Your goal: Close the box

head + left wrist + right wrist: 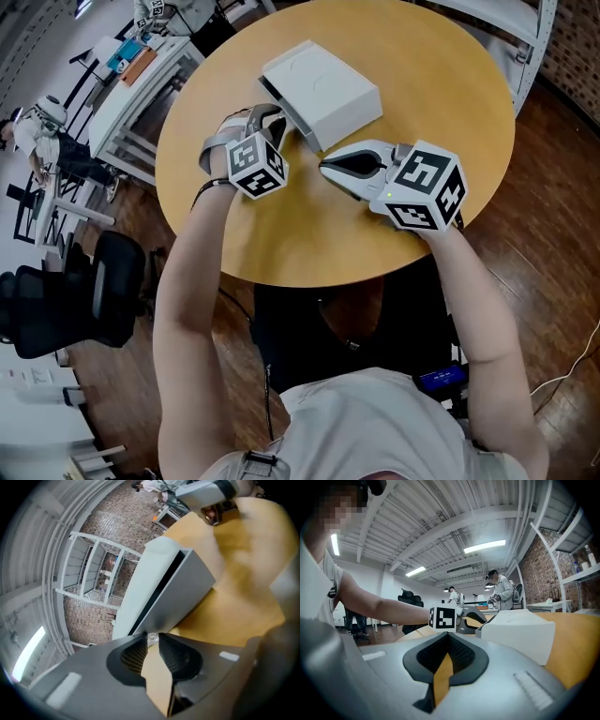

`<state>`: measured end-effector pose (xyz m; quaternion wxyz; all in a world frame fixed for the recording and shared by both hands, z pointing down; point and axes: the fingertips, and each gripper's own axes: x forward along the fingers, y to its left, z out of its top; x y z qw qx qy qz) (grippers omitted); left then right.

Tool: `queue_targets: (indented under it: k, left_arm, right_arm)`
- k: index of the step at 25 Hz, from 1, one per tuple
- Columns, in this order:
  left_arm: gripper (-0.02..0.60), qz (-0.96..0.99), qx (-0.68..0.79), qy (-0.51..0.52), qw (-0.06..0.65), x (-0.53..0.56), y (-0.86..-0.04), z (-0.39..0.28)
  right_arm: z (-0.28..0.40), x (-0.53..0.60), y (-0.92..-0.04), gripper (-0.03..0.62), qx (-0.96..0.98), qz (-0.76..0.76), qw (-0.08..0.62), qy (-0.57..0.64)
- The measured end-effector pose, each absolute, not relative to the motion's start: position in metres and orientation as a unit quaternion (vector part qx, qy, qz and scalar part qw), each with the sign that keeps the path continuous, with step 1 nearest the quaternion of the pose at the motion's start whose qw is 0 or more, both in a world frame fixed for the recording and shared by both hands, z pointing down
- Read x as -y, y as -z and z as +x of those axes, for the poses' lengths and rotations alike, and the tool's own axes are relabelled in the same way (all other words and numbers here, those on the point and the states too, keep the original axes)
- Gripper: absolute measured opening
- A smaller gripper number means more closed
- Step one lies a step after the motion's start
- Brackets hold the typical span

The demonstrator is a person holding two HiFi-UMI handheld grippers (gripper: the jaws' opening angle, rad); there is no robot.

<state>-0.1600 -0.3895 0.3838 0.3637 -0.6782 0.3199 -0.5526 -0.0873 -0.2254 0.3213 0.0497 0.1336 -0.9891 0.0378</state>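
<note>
Left tongs (152,641) are drawn in to a narrow slot, and their tips nip a small glinting bit right at the near lower corner of the box (173,588); what that bit is cannot be made out. From the head view these tongs (272,120) sit against the left near end of the box (323,89), with their marker cube (258,167) toward the person.

Right tongs (447,634) are closed tip to tip with nothing between them — only a sliver of the desk (576,653) shows through the hollow behind the pads. They (323,166) lie low over the desk (281,234), just short of the box's near corner and apart from it, their own cube (427,187) behind them.

The white box (520,630) rests on the round wooden desk (234,602), toward its far side. A dark slit runs between lid and base along the side facing the left tongs — the lid is not fully down there.

Beyond the desk, a black office chair (94,300) stands on the wood floor, and a person (501,590) is at a far bench.
</note>
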Motion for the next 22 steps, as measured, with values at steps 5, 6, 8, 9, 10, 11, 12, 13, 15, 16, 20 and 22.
queue_targets:
  k: [5, 6, 8, 9, 10, 11, 12, 13, 15, 16, 20, 22]
  left_arm:
    - [0.074, -0.659, -0.312, 0.558, 0.396, 0.397, -0.386, -0.147]
    - [0.074, -0.662, -0.313, 0.556, 0.394, 0.397, -0.387, -0.146]
    - [0.073, -0.668, -0.315, 0.552, 0.388, 0.398, -0.386, -0.145]
    - [0.073, -0.669, -0.315, 0.552, 0.385, 0.398, -0.386, -0.145]
    - [0.074, -0.668, -0.316, 0.554, 0.384, 0.398, -0.386, -0.146]
    - [0.076, -0.666, -0.317, 0.555, 0.385, 0.397, -0.385, -0.146]
    - [0.083, -0.662, -0.32, 0.557, 0.388, 0.397, -0.384, -0.147]
    - [0.097, -0.657, -0.323, 0.558, 0.392, 0.395, -0.383, -0.148]
    - [0.11, -0.655, -0.332, 0.555, 0.391, 0.391, -0.378, -0.152]
    - [0.11, -0.661, -0.339, 0.549, 0.383, 0.389, -0.374, -0.155]
    - [0.109, -0.711, -0.387, 0.496, 0.315, 0.37, -0.36, -0.175]
    - [0.109, -0.735, -0.403, 0.469, 0.278, 0.359, -0.353, -0.183]
  right_arm:
    - [-0.088, 0.225, -0.323, 0.002, 0.989, 0.132, 0.05, -0.037]
    - [-0.087, 0.225, -0.323, 0.002, 0.989, 0.133, 0.05, -0.037]
    - [-0.087, 0.226, -0.323, 0.002, 0.989, 0.134, 0.05, -0.037]
    - [-0.087, 0.226, -0.322, 0.002, 0.989, 0.134, 0.05, -0.037]
    - [-0.087, 0.226, -0.322, 0.002, 0.989, 0.134, 0.05, -0.037]
    - [-0.088, 0.225, -0.322, 0.002, 0.989, 0.134, 0.05, -0.038]
    - [-0.088, 0.225, -0.322, 0.002, 0.989, 0.133, 0.05, -0.038]
    - [-0.088, 0.225, -0.323, 0.002, 0.989, 0.133, 0.05, -0.038]
    - [-0.087, 0.225, -0.323, 0.002, 0.989, 0.133, 0.05, -0.038]
    - [-0.087, 0.225, -0.323, 0.002, 0.989, 0.133, 0.05, -0.038]
    - [-0.087, 0.225, -0.324, 0.002, 0.989, 0.132, 0.051, -0.039]
    - [-0.086, 0.224, -0.324, 0.002, 0.989, 0.133, 0.051, -0.04]
